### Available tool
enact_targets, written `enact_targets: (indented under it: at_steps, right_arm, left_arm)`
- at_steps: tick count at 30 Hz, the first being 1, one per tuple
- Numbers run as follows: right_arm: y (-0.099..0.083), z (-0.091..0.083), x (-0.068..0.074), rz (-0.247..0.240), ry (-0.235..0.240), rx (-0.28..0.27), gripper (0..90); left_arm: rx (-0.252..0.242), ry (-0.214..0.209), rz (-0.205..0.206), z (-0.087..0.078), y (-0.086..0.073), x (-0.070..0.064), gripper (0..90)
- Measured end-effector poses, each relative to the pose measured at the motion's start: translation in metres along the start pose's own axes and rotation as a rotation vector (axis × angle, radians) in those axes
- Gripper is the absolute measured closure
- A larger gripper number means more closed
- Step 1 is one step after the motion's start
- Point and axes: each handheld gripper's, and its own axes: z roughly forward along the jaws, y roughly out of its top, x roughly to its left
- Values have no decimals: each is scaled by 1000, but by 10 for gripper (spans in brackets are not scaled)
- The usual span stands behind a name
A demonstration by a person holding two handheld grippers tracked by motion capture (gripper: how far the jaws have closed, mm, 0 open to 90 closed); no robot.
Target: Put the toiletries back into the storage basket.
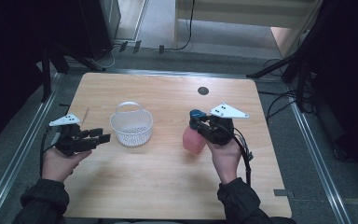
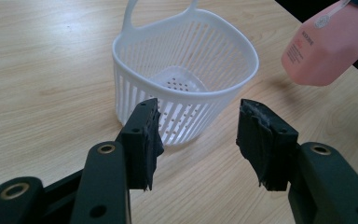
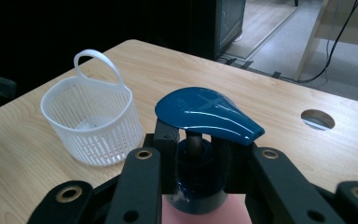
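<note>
The right tongs (image 3: 193,158) are clamped on the dark blue collar of a pink pump bottle (image 1: 193,140), just under its blue pump head (image 3: 209,112). In the high view the bottle hangs tilted from that grip, and I cannot tell whether its base touches the counter (image 1: 168,186). The left tongs (image 2: 198,140) stand wide apart with nothing between them, aimed at the white slatted basket (image 2: 186,88), which sits just beyond their tips.

The basket stands upright near the middle of the counter, handle up, with nothing inside it, between the two hands and apart from both. The bottle is to its right, near but not touching.

The grip looks to me like the weak spot: it is on a narrow round collar with the heavy body below, so the bottle could swivel or slip out if it is swung quickly. The basket looks light, and a nudge from the bottle or the open tongs could push or tip it.

By my count: two tongs, one bottle, one basket, one round hole (image 1: 203,91) at the counter's far side.
</note>
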Motion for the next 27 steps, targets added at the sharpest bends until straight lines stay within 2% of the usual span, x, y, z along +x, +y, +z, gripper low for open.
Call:
enact_targets:
  at_steps: [21, 27]
  right_arm:
    - [19, 14, 14, -22, 30, -18, 738]
    - [24, 20, 19, -32, 41, -6, 739]
  left_arm:
    - [2, -4, -5, -1, -1, 2, 489]
    - [0, -4, -12, -1, -1, 3, 489]
